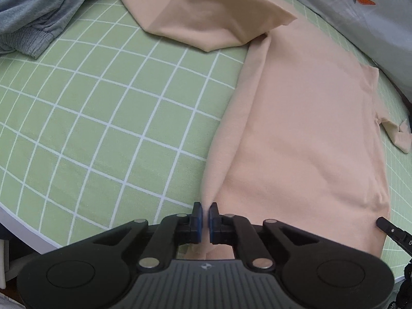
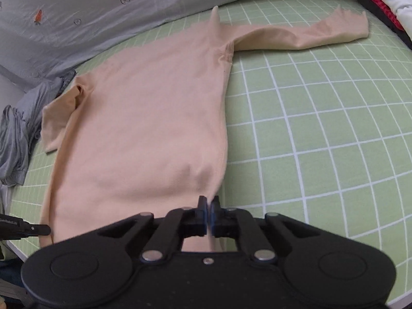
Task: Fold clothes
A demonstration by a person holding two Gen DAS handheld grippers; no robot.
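Observation:
A peach long-sleeved top (image 1: pixel 309 118) lies spread on the green checked bed sheet (image 1: pixel 103 108). My left gripper (image 1: pixel 206 209) is shut on its hem at the left bottom corner, and the cloth rises in a ridge toward the pads. In the right wrist view the same peach top (image 2: pixel 144 118) stretches away, and my right gripper (image 2: pixel 209 203) is shut on the hem at the right bottom corner. One sleeve (image 2: pixel 309 34) reaches out to the far right; the other sleeve (image 1: pixel 206 18) lies folded at the far left. The right gripper's tip (image 1: pixel 386 225) shows at the left view's edge.
Grey garments (image 1: pixel 38 18) are heaped at the far left of the bed. A pale grey quilt with carrot prints (image 2: pixel 90 18) runs along the far side. The bed's white edge (image 1: pixel 23 229) is close below my left gripper. Green sheet (image 2: pixel 322 141) lies bare on the right.

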